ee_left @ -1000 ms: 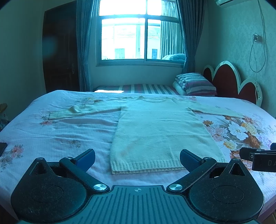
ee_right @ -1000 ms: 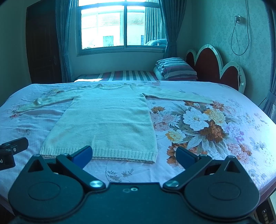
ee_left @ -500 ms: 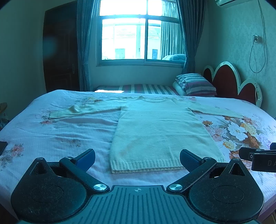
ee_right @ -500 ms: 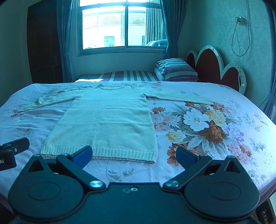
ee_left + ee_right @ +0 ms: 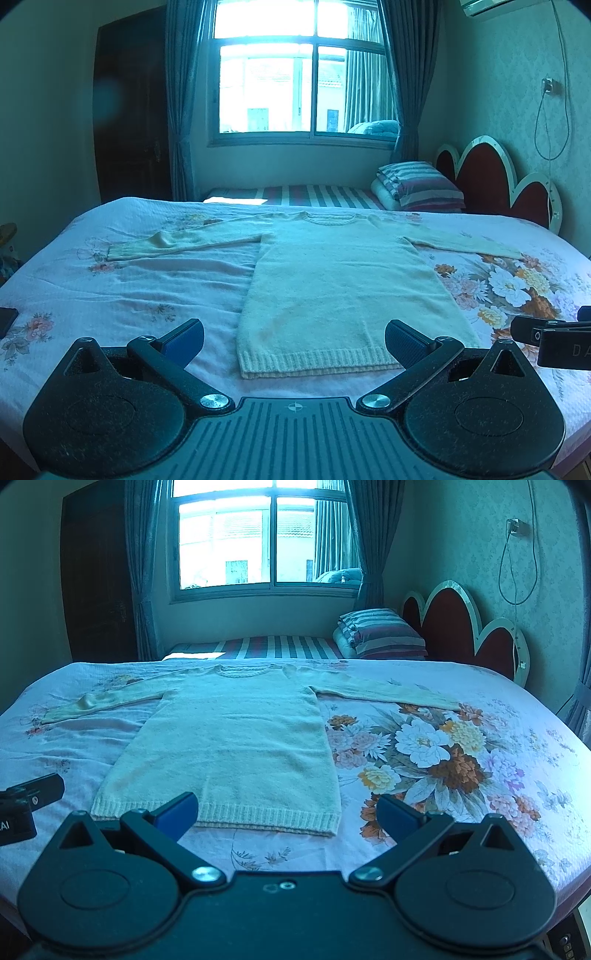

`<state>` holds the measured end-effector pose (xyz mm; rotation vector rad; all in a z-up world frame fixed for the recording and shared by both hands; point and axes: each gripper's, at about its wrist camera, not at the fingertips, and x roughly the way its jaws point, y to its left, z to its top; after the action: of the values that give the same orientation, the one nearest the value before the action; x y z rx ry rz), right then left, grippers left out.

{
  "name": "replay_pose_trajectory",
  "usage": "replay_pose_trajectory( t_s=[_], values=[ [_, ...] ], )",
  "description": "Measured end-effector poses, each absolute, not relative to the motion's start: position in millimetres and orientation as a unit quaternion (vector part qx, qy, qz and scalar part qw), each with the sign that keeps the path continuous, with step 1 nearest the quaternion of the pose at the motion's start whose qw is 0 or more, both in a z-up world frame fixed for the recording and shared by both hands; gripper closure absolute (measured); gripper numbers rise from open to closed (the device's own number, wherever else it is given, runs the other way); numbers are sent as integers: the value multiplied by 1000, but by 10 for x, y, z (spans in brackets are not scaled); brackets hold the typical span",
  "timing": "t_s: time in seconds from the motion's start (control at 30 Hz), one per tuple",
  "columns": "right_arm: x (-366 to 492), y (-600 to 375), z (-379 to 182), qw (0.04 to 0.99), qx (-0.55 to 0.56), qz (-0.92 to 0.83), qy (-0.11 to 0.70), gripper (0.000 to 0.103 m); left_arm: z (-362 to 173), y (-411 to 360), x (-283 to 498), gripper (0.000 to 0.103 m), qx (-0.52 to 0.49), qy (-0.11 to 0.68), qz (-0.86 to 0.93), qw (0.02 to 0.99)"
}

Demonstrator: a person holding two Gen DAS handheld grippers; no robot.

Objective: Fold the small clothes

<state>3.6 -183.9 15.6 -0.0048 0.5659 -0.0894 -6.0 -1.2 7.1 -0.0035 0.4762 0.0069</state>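
My left tongs [image 5: 293, 341] stand spread wide and hold nothing, hovering at the near edge of the bed [image 5: 122, 291]. From them, the knitted sweater [image 5: 343, 291] lies dead ahead at 12 o'clock, its ribbed hem [image 5: 317, 363] falling in the gap between the two blue pads. My right tongs [image 5: 286, 812] are spread the same way and are equally empty. In their view the hem [image 5: 258, 814] sits at about 11 o'clock, with its right corner just ahead of the gap and the rest running off to the left.

The sweater is laid flat and face up on the floral bedspread. Its long axis runs straight away from me, hem nearest and neckline [image 5: 328, 218] farthest, toward 12 o'clock. The two sleeves go out crosswise: the left sleeve [image 5: 177, 245] toward 10 o'clock, the right sleeve [image 5: 465, 245] toward 2 o'clock.

I judge the fold has not begun. The left tongs are nearer the hem's left corner and the left sleeve; the right tongs are nearer the hem's right corner and the right sleeve. So each side has its own taker, and neither needs to cross over. The cuffs are far off, well apart from both tongs, so a sleeve fold means a long reach forward; the hem is the close option.
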Motion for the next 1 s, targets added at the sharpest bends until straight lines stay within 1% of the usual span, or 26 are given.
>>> replay_pose_trajectory(
  t_s=[0.77, 1.0],
  values=[
    [41, -1857, 124, 960, 7, -51, 277, 0, 56, -13, -38, 0, 2, 236, -3, 972],
    [144, -1983, 174, 962, 14, -64, 265, 0, 99, -18, 166, 0, -1, 233, -9, 972]
  ],
)
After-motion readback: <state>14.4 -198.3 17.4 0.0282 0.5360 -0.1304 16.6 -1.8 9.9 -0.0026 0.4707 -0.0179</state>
